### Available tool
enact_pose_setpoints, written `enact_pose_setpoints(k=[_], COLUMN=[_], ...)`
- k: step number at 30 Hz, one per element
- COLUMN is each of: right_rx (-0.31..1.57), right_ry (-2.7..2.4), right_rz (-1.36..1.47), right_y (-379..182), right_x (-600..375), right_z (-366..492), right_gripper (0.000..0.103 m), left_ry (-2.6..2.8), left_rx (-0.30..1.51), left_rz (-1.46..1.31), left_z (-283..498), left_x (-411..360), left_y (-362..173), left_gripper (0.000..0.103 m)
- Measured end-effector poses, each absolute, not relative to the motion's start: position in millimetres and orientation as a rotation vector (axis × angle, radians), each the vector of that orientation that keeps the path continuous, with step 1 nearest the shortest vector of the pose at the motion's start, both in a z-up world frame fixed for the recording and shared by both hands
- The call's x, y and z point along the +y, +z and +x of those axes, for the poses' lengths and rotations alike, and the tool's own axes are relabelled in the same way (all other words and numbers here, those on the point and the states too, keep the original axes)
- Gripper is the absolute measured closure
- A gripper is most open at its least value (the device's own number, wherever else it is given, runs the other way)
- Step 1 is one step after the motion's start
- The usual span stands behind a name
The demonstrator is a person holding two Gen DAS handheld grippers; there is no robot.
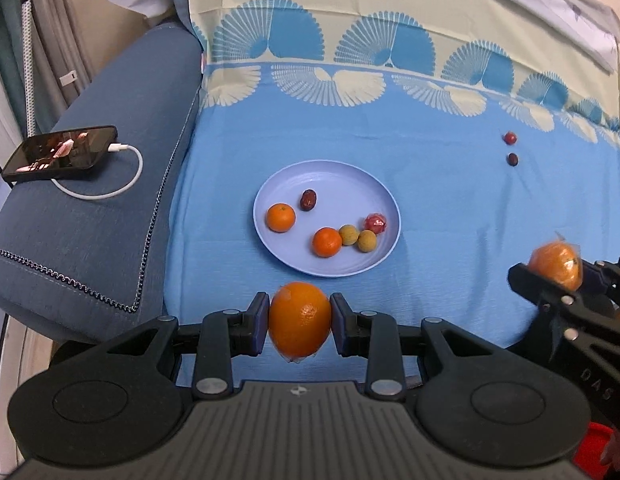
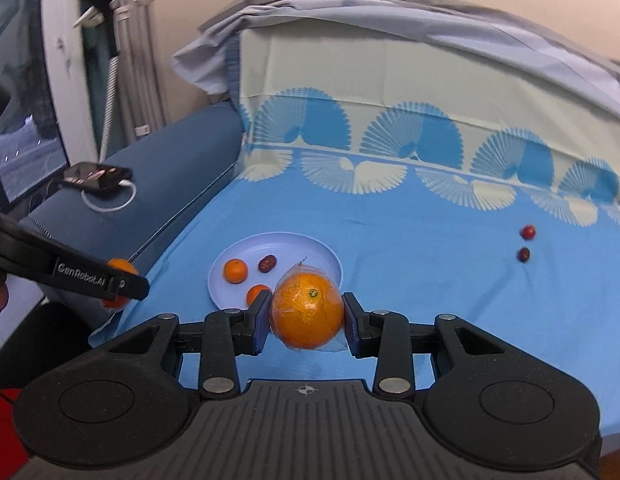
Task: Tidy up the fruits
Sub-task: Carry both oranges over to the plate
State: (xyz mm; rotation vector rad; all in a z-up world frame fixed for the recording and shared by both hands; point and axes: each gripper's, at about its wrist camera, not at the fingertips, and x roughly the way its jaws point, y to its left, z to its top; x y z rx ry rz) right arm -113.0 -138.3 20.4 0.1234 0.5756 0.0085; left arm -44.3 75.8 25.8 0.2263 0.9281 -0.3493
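Left tongs (image 1: 300,320) clamped on a bare, slightly oval orange (image 1: 300,318), long axis running top to bottom in the left wrist view. Right tongs (image 2: 308,312) clamped on a plastic-wrapped round orange (image 2: 308,310), stem end facing the camera. Straight ahead of the left tongs, just beyond, a pale lilac round plate (image 1: 337,172) on the blue patterned bedspread (image 1: 429,200), already carrying small oranges, longans and a date. Ahead and slightly left of the right tongs, the same plate. Left tongs judged nearer. Well off to the right, two small red fruits (image 1: 511,148) loose on the cloth.
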Motion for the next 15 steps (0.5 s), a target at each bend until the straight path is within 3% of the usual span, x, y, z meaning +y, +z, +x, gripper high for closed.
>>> enact_pose_setpoints(k=[15], right_rx=[0.583], right_ry=[0.015], right_rz=[0.069], right_y=[23.8], right_x=[-124.6], right_z=[-112.6], right_gripper=[0.064], left_ry=[-0.367], left_rx=[0.922], left_rz=[0.201], left_z=[-48.1], left_x=[78.9], left_y=[22.2], left_gripper=[0.067])
